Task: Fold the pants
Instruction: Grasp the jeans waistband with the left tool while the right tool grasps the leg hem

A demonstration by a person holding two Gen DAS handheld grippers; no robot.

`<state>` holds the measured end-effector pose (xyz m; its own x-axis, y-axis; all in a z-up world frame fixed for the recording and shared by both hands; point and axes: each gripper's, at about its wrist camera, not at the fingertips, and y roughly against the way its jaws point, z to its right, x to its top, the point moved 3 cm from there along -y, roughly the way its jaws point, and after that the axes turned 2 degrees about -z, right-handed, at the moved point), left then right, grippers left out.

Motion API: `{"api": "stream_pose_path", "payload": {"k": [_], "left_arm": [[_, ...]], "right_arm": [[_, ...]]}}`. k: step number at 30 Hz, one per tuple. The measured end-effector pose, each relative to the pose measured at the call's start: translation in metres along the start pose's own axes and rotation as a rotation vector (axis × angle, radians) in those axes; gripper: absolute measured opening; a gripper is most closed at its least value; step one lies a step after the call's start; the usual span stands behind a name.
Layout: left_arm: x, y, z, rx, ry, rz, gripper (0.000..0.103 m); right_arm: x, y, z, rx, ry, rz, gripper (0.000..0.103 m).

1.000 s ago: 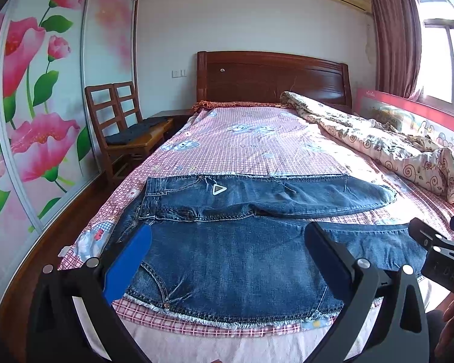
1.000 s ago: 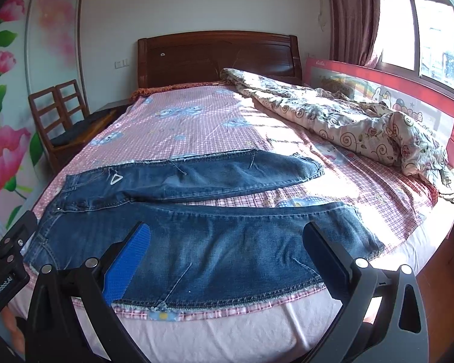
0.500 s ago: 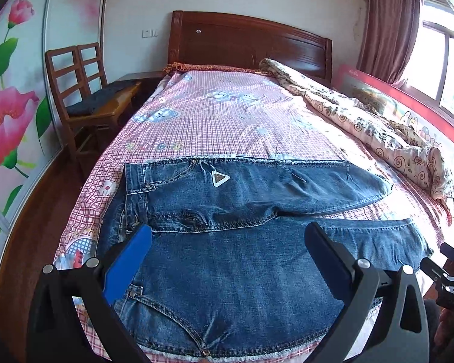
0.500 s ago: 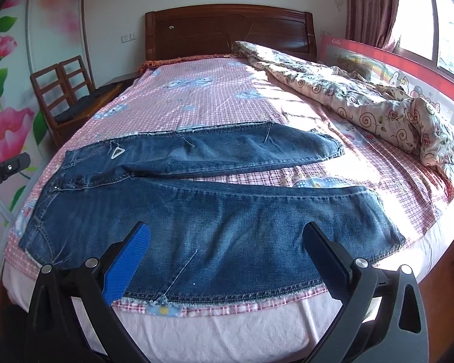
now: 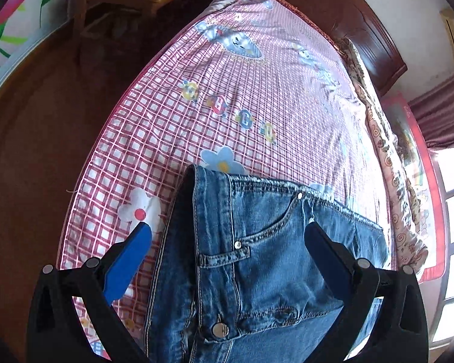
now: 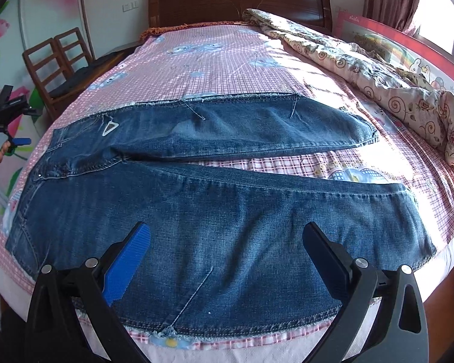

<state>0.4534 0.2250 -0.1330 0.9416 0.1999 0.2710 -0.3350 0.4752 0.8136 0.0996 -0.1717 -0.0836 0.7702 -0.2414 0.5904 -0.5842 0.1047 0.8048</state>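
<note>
Pants (image 6: 215, 211) lie flat on bed (image 6: 227, 54), long axis 9-to-3 o'clock, waistband at 9. Left tongs (image 5: 227, 236) spread directly over waistband, nearer; right tongs (image 6: 227, 236) spread above near leg.

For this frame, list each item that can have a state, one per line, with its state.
jeans: spread flat on the bed, unfolded, legs apart, waist at the left.
left gripper: open, over the waistband corner, not gripping.
right gripper: open, above the near leg, not gripping.
quilt: crumpled along the bed's right side.
bedsheet: laid flat on the bed.
</note>
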Motion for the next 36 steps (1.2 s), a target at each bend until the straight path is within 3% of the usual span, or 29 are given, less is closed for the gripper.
{"api": "stream_pose_path", "payload": {"k": [2, 5, 7, 10, 18, 23, 26, 27, 32, 36], "left_arm": [[0.016, -0.014, -0.010, -0.058, 0.036, -0.025, 0.101], [0.027, -0.035, -0.014, -0.095, 0.012, -0.078, 0.100], [0.029, -0.049, -0.015, -0.135, -0.006, -0.129, 0.087], [0.030, -0.065, -0.014, -0.144, -0.052, -0.184, 0.078], [0.025, -0.072, -0.017, -0.299, -0.035, -0.233, 0.072], [0.021, -0.074, -0.025, -0.331, -0.014, -0.249, 0.066], [0.019, -0.074, -0.035, -0.253, -0.005, -0.241, 0.034], [0.018, -0.075, -0.039, -0.208, -0.009, -0.236, 0.018], [0.011, -0.072, -0.023, -0.088, -0.033, -0.163, 0.009], [0.009, -0.049, -0.011, -0.101, 0.010, -0.077, 0.008]], "right_arm": [[0.006, -0.005, -0.002, 0.000, 0.000, -0.005, 0.100], [0.014, -0.013, -0.005, 0.006, 0.000, -0.019, 0.100], [0.019, -0.017, -0.008, 0.012, -0.008, -0.024, 0.100], [0.025, -0.020, -0.015, 0.036, -0.013, -0.031, 0.100], [0.031, -0.022, -0.038, 0.066, 0.023, -0.032, 0.100], [0.032, -0.020, -0.042, 0.085, 0.020, -0.036, 0.100], [0.031, -0.018, -0.041, 0.086, 0.025, -0.031, 0.100], [0.032, -0.018, -0.039, 0.088, 0.022, -0.031, 0.100], [0.034, -0.023, -0.022, 0.094, 0.010, -0.041, 0.100], [0.044, -0.028, 0.034, 0.112, -0.085, -0.085, 0.100]]}}
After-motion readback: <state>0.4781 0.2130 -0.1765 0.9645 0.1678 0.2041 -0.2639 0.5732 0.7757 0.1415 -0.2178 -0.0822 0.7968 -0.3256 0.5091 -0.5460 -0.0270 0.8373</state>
